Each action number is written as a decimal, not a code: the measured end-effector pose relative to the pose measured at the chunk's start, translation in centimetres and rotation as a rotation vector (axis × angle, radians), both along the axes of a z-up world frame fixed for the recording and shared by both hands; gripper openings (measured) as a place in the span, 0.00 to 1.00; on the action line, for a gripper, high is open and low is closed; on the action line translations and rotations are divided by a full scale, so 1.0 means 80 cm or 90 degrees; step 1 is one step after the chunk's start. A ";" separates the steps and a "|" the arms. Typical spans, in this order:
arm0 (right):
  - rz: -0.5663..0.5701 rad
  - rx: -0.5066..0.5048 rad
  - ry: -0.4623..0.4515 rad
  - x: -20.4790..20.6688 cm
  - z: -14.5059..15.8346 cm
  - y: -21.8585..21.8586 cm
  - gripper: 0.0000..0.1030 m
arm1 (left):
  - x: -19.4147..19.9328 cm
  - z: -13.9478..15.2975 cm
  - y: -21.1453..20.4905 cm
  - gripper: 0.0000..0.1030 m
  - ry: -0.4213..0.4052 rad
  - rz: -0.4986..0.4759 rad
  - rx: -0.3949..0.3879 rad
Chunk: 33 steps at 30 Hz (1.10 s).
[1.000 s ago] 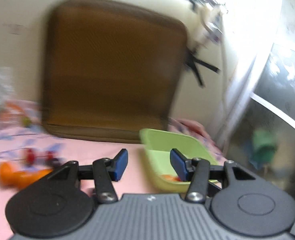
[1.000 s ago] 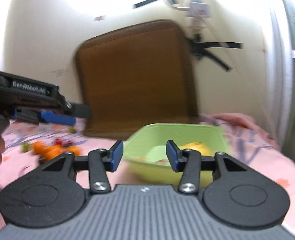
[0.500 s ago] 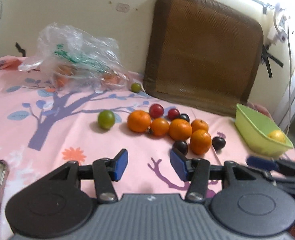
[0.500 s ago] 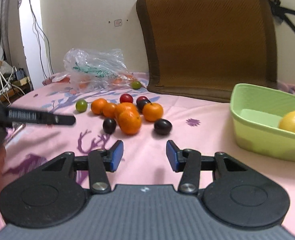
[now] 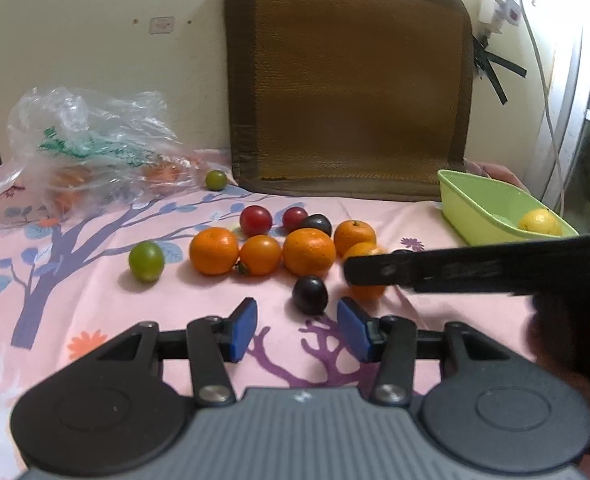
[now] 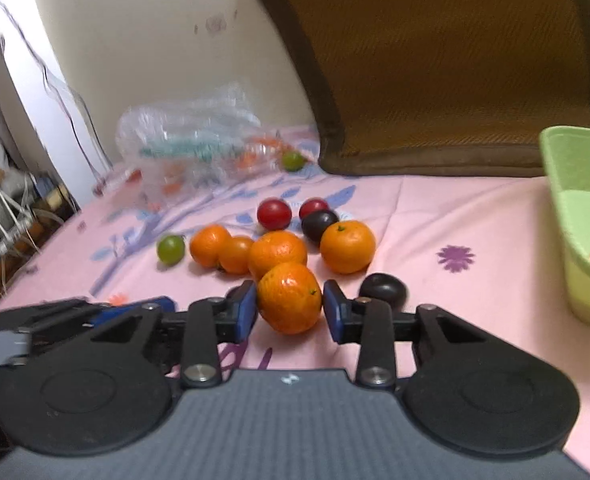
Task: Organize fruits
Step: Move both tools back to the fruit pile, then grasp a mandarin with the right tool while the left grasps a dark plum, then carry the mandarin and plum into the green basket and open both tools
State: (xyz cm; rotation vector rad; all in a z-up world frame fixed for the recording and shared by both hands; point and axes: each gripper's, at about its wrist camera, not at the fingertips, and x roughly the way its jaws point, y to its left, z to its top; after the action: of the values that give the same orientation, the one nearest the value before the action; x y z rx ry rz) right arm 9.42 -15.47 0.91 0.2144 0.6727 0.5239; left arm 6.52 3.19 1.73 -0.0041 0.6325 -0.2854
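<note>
Pink cloth (image 5: pixel 375 208) printed with purple trees covers the surface, and a brown woven cushion (image 5: pixel 349 80) leans upright against the cream wall behind it. Far to the left of both grippers lies a crumpled clear plastic bag (image 5: pixel 83 140) with orange shapes inside, and a small green fruit (image 5: pixel 216 179) sits just beside the bag's right edge.

Ahead of the left gripper (image 5: pixel 297 330) the loose fruit forms a cluster: a green lime (image 5: pixel 146 260) off to the left, then a row of oranges (image 5: pixel 309 251), with two red plums (image 5: pixel 256 220) and a dark one behind them. A dark plum (image 5: pixel 310 295) lies just beyond the left gripper's spread fingertips, slightly right of centre and not touched. This gripper is wide apart and holds nothing. The right gripper's black body crosses the left wrist view from the right, hiding part of an orange.

The right gripper (image 6: pixel 289 310) has its blue pads set wide on either side of the nearest orange (image 6: pixel 290 297), a glossy, dimpled fruit with a small green stem mark. The left pad looks very near or touching the skin; a gap shows at the right pad. Another dark plum (image 6: pixel 383 289) sits just beyond the right finger.

Well off to the right stands a light green tub (image 5: pixel 479 208) with a yellow lemon (image 5: pixel 539 222) inside.
</note>
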 end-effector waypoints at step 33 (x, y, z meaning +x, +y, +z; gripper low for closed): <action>-0.178 -0.198 -0.151 -0.255 -0.023 -0.118 0.39 | -0.151 -0.020 -0.149 0.25 0.016 -0.228 0.017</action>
State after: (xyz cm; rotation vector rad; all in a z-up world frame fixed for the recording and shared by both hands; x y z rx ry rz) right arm -10.99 -24.93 -0.91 -0.0463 0.4742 0.1677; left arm -5.58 -8.69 0.17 0.1327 0.6614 -0.6235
